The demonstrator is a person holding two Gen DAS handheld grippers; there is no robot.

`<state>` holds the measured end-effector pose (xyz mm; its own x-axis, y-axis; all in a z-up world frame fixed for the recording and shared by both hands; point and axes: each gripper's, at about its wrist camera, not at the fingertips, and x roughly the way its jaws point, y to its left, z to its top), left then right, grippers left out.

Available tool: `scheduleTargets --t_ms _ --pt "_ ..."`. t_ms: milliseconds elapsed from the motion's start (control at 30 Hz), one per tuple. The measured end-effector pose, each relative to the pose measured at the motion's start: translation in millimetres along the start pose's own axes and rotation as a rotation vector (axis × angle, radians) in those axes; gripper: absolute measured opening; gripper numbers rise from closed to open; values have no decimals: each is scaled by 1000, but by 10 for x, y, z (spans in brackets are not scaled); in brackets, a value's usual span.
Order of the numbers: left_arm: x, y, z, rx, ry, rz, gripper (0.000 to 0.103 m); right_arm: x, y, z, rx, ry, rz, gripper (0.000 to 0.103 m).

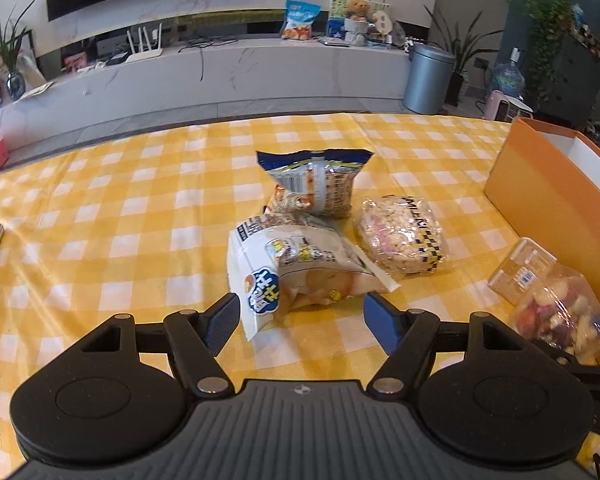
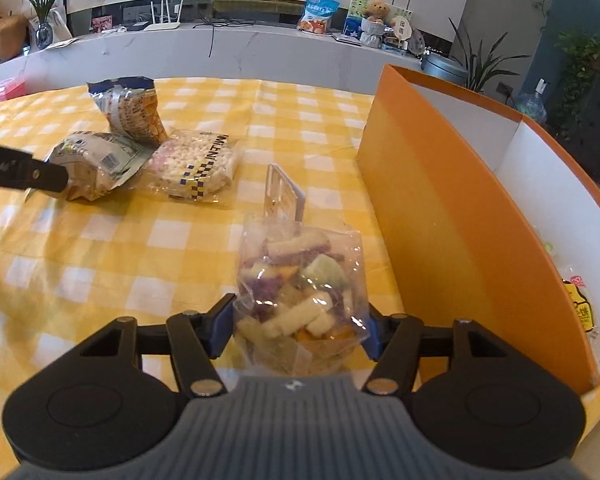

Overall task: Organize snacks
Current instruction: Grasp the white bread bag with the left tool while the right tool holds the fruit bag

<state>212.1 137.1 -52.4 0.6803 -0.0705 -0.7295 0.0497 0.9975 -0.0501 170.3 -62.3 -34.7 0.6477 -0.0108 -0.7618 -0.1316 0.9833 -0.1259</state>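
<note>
On the counter [image 1: 100, 208] with the yellow checks, our left gripper [image 1: 300, 316] has its fingers spread wide around the near end of the white chip bag [image 1: 300, 268], not squeezing yet. Behind it sits the blue bag [image 1: 314, 184], and beside them the puffed rice pack [image 1: 402, 236]. Our right gripper [image 2: 300, 324] pinches the clear veggie crisp bag [image 2: 300, 280], next to the orange box [image 2: 440, 208]. We think these bags are light, soft and crinkly, with crumbly snacks inside, so we should hold gently.

Yellow checked table [image 1: 140, 208] carries snack packets [image 1: 312, 184] and orange box [image 1: 540, 184].
</note>
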Motion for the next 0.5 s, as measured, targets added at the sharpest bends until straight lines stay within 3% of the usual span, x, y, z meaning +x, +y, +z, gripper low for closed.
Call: scheduleTargets --t_ms 133,200,333,500 --pt "-11 15 1 -10 2 -10 83 54 -78 43 61 -50 24 65" --pt "-7 31 4 -22 4 -17 83 89 -103 71 83 -78 42 71" --pt "-15 31 5 -27 0 -29 83 166 -162 91 140 -116 93 71" --pt "-78 -46 -6 24 -25 -77 83 263 -209 78 173 -133 96 59"
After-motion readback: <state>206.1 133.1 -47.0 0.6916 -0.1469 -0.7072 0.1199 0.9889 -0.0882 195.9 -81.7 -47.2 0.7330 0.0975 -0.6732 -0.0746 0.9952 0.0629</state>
